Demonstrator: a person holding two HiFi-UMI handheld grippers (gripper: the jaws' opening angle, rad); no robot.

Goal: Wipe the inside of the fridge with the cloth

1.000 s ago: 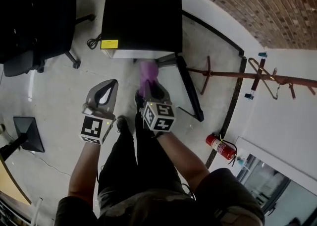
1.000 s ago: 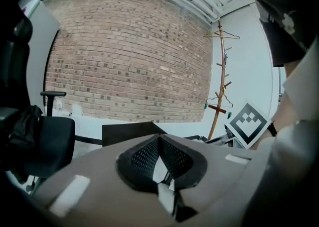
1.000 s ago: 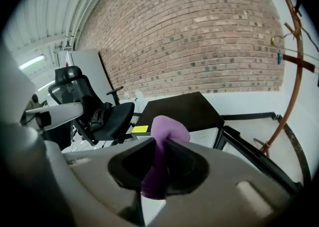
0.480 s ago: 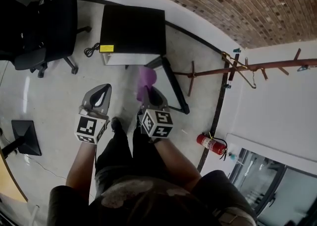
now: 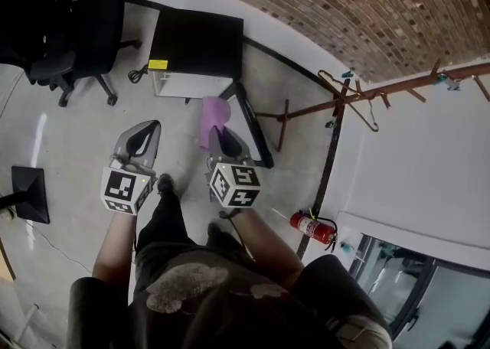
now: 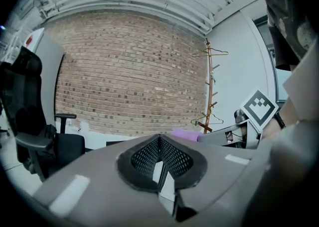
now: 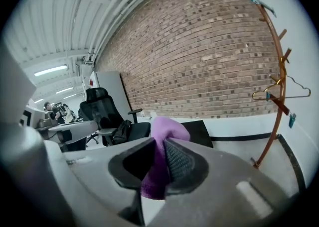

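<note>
A small black fridge [image 5: 197,41] stands on the floor by the brick wall, and its door [image 5: 253,124] hangs open to the right. A purple cloth [image 5: 212,116] sticks out of my right gripper [image 5: 217,135], which is shut on it just short of the fridge's open front. In the right gripper view the cloth [image 7: 167,134] is pinched between the jaws of my right gripper [image 7: 157,164], with the fridge [image 7: 199,129] beyond. My left gripper [image 5: 145,132] is level with the right one and to its left. In its own view the left gripper [image 6: 160,157] is shut with nothing in it.
A black office chair [image 5: 76,26] stands left of the fridge, with a cable [image 5: 140,74] on the floor between them. A wooden coat rack [image 5: 367,93] and a fire extinguisher [image 5: 310,226] are on the right by the white wall. A dark stand [image 5: 31,194] sits far left.
Both grippers and the cloth have drifted left in the head view, and the view has swung so that more brick wall shows. The right gripper still holds the cloth.
</note>
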